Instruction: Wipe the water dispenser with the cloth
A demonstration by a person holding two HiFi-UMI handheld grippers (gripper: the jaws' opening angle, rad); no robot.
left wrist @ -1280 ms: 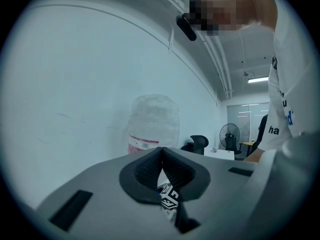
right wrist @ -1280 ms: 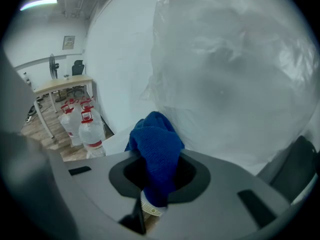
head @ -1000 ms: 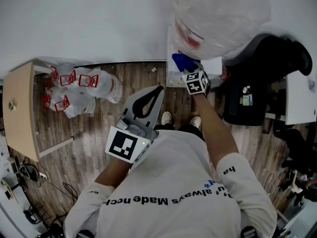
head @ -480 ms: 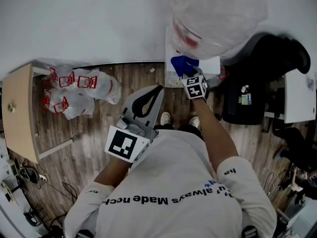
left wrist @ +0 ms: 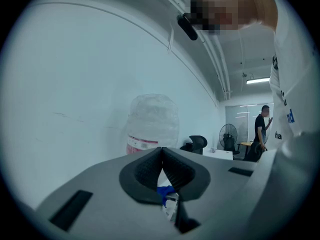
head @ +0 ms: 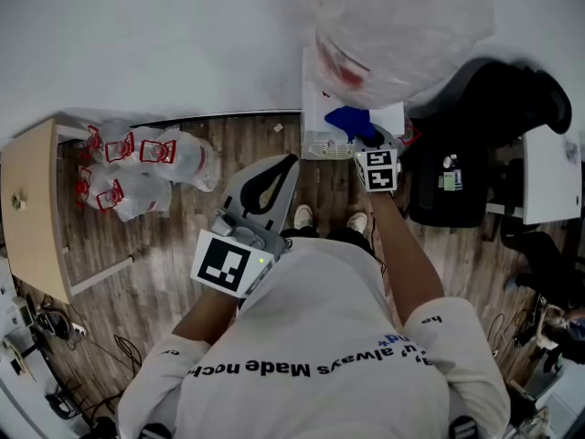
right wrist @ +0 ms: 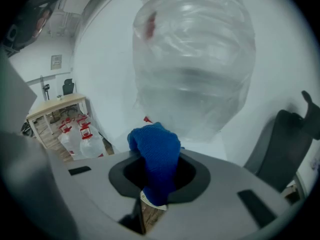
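Note:
The white water dispenser (head: 315, 117) stands against the wall, with a plastic-wrapped bottle (head: 402, 26) on top. My right gripper (head: 366, 140) is shut on a blue cloth (head: 345, 122) and holds it against the dispenser's front, just under the bottle. In the right gripper view the blue cloth (right wrist: 156, 156) bulges out between the jaws, with the wrapped bottle (right wrist: 195, 59) close ahead. My left gripper (head: 274, 176) is shut and empty, held back near my body over the floor. In the left gripper view its jaws (left wrist: 162, 171) meet, with the bottle (left wrist: 152, 124) beyond.
Several water jugs with red caps (head: 137, 163) lie on the wooden floor at the left, beside a light wooden table (head: 32, 218). A black office chair (head: 475, 144) stands right of the dispenser. A person (left wrist: 262, 126) stands far off in the room.
My right gripper has carried the blue cloth a little to the right and down across the dispenser's front. The left gripper has stayed where it was.

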